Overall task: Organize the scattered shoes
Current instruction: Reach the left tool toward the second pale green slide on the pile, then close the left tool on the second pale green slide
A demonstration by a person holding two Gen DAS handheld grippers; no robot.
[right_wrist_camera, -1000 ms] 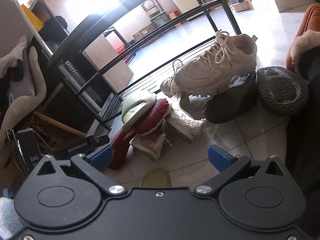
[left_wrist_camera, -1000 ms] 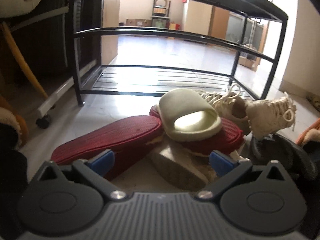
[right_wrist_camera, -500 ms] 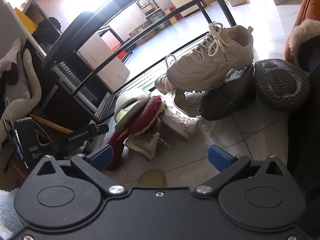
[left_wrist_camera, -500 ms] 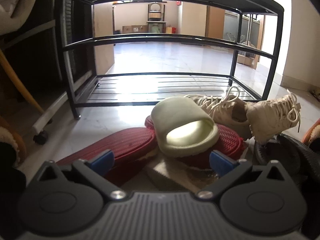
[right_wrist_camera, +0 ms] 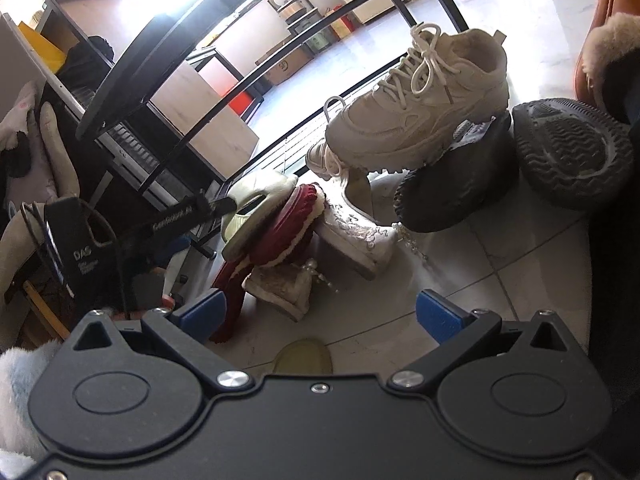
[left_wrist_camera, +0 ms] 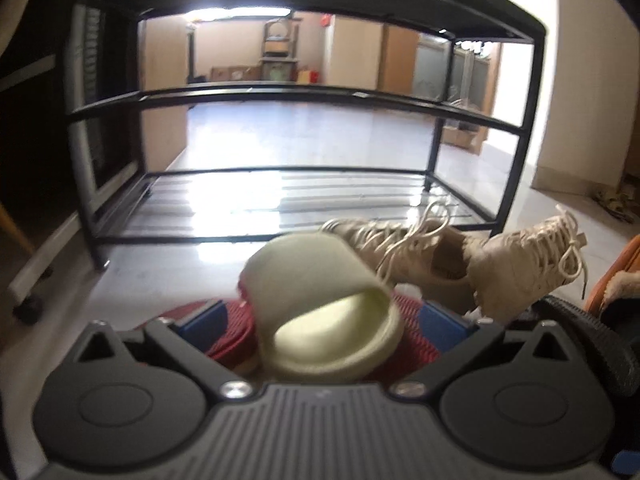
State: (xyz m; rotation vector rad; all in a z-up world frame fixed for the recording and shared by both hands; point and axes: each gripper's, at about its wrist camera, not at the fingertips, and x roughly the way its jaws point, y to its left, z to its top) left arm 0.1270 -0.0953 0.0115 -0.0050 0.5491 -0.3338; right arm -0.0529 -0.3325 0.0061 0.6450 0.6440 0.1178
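Observation:
A pale green slide lies on top of red slippers in a shoe pile. My left gripper is open, its blue pads on either side of the slide's heel end. In the right wrist view the left gripper reaches the same green slide. My right gripper stands open over bare floor with nothing between its fingers. A cream sneaker rests on black shoes. White shoes lie under the red slipper.
An empty black shoe rack stands just behind the pile. Two cream sneakers lie at the right. A second green slide sits by my right gripper. An orange fur-lined boot and a black sole are at far right.
My left gripper has moved forward and down, so the green slide now lies between its open fingers. The right gripper has edged a little closer to the pile.

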